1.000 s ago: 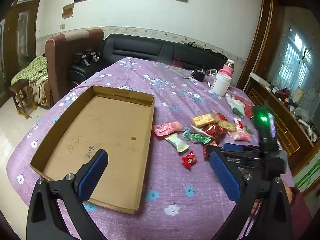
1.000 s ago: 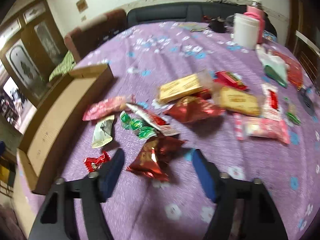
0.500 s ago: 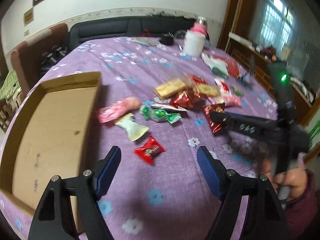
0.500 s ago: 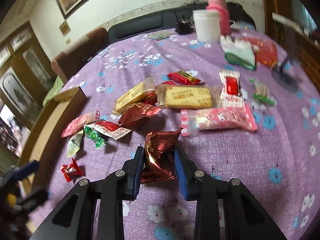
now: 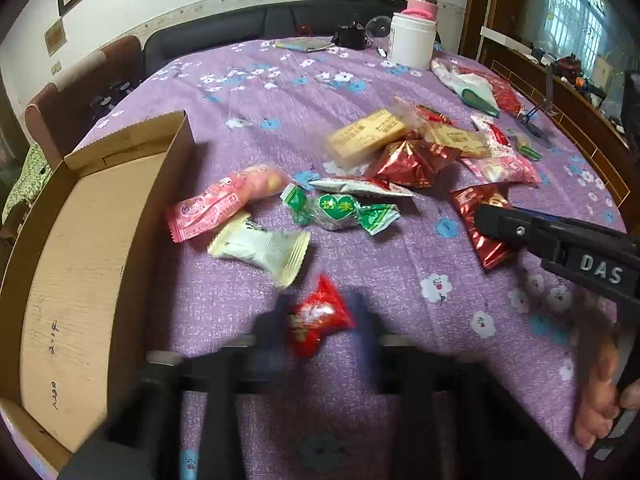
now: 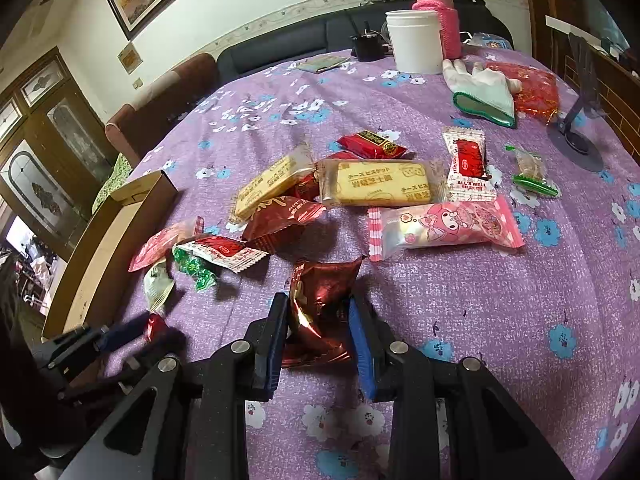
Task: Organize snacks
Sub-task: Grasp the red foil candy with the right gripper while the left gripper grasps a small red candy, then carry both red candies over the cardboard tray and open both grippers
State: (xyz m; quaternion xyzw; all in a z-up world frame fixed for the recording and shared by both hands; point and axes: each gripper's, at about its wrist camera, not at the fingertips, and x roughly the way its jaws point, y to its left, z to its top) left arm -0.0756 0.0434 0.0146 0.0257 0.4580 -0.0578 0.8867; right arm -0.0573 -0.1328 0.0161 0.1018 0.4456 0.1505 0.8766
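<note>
In the left wrist view my left gripper (image 5: 320, 314) is blurred and shut on a small red candy (image 5: 318, 316) lying on the purple flowered cloth. The right wrist view shows my right gripper (image 6: 318, 308) shut on a dark red foil packet (image 6: 320, 300), blue pads pressing both its sides. The same packet (image 5: 480, 220) appears at the right of the left view, under the right gripper's finger (image 5: 516, 226). An open cardboard tray (image 5: 160, 184) lies to the left with nothing in it. Loose snacks lie between: a pink packet (image 5: 224, 200), a white packet (image 5: 264, 246), a green candy (image 5: 340, 210).
Further back lie yellow biscuit packs (image 6: 380, 184), a pink cartoon packet (image 6: 444, 228) and a second red foil packet (image 6: 280, 216). A white tub (image 6: 414, 42), a pink flask (image 6: 436, 12), a glove (image 6: 480, 88) and a phone stand (image 6: 576, 136) stand at the far right.
My left gripper swung from above the tray down to the small red candy and closed on it. My right gripper closed on the dark red foil packet and then stayed put.
</note>
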